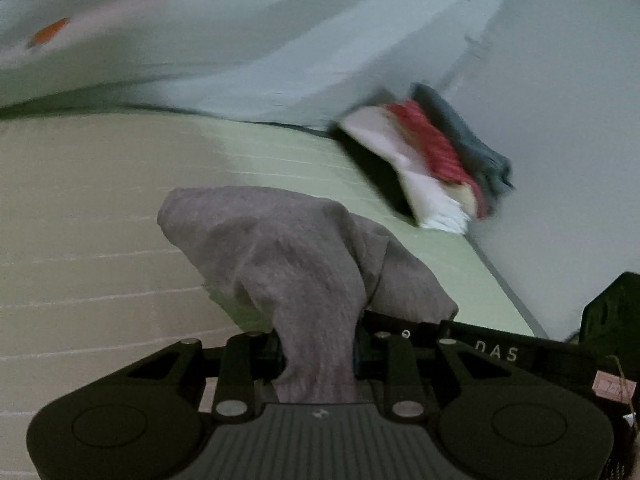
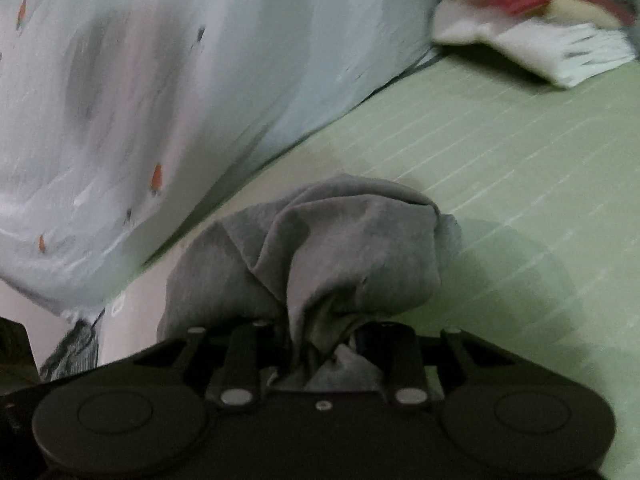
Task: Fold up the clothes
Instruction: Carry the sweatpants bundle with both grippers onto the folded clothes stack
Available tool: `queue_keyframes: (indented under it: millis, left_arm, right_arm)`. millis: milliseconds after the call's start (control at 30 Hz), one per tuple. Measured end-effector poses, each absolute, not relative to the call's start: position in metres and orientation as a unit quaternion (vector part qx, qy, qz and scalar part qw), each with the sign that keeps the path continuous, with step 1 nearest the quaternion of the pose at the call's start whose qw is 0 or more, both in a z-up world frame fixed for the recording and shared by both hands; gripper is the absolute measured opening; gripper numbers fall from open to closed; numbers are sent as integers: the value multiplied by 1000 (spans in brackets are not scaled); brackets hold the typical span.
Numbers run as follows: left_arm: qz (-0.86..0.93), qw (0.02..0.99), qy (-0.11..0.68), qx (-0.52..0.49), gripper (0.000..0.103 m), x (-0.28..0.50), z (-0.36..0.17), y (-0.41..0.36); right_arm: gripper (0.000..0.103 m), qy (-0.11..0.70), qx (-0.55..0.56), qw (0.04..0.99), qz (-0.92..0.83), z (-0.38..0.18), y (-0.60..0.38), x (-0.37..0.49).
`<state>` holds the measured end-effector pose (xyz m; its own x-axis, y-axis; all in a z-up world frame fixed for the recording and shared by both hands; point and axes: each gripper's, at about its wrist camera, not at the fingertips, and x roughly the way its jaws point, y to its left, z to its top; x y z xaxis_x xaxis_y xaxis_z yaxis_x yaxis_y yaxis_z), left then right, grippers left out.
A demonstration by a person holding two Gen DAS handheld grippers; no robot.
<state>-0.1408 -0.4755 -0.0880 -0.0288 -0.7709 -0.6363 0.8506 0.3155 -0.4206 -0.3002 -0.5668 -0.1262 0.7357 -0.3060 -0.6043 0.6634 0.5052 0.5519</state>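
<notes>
A grey garment point(image 1: 304, 256) hangs bunched over the pale green striped bed sheet point(image 1: 100, 208). My left gripper point(image 1: 318, 354) is shut on a fold of it, and the cloth runs up from between the jaws. In the right wrist view the same grey garment point(image 2: 340, 248) is crumpled in front of my right gripper point(image 2: 320, 350), which is shut on another part of it. The fingertips of both grippers are hidden by the cloth. The other gripper's black body point(image 1: 520, 354) shows close on the right in the left wrist view.
A stack of folded clothes, white, red and grey point(image 1: 432, 156), lies at the far edge of the bed; it also shows in the right wrist view point(image 2: 536, 28). A pale blue quilt with small orange marks point(image 2: 132, 112) lies bunched along the left. A light wall point(image 1: 560, 100) stands behind the stack.
</notes>
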Motion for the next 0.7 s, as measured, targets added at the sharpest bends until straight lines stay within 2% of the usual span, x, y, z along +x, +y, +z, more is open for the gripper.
queue_keyframes:
  millis: [100, 267, 467, 600, 667, 700]
  left_arm:
    - [-602, 687, 404, 52, 29, -172, -80, -490]
    - [-605, 694, 388, 37, 29, -243, -74, -556]
    - [-606, 700, 378, 1, 29, -346, -71, -644]
    - [-615, 696, 369, 8, 30, -391, -59, -692]
    - [-600, 716, 357, 34, 38, -407, -60, -709]
    - [-581, 730, 355, 53, 42, -412, -65, -716]
  right_arm:
    - [28, 207, 391, 843, -306, -119, -581, -332]
    - [28, 197, 360, 857, -310, -110, -640, -397]
    - [28, 232, 256, 884, -315, -86, -725, -480]
    - [28, 242, 231, 886, -322, -70, -775, -532]
    - [29, 257, 203, 877, -352, -78, -785, -540]
    - [36, 265, 190, 871, -367, -83, -790, -544]
